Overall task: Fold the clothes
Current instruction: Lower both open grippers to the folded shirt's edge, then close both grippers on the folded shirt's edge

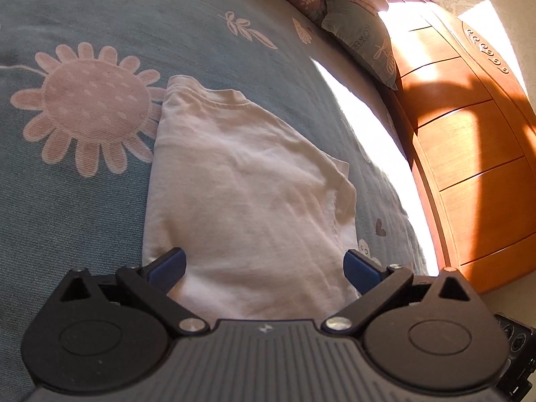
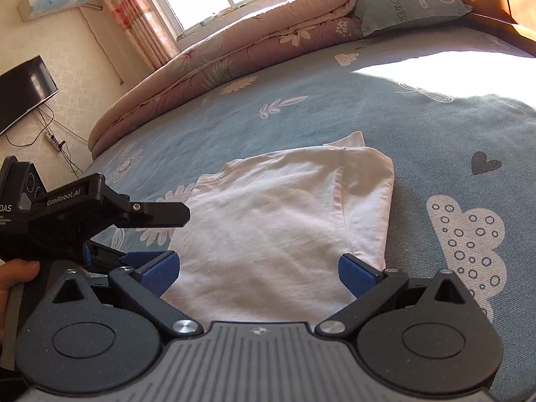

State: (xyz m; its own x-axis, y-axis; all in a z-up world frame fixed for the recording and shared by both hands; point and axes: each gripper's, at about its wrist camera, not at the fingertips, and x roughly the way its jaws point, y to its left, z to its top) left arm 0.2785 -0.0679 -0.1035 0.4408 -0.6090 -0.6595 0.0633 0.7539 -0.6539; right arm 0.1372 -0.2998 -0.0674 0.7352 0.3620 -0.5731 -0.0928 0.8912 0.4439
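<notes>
One folded shirt (image 1: 241, 181) on bed (image 1: 67, 201).

Folded white shirt (image 1: 248, 184) between parted jaws

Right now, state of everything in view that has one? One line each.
white T-shirt: partly folded, sides turned in, lying flat on the bedsheet, not gripped.
left gripper: open, jaws wide over the shirt's near end, nothing held.
right gripper: open, jaws wide over the shirt's near end, nothing held.
quilt: folded, along the far edge of the bed.
pillow: resting by the quilt.
TV: screen dark.
</notes>
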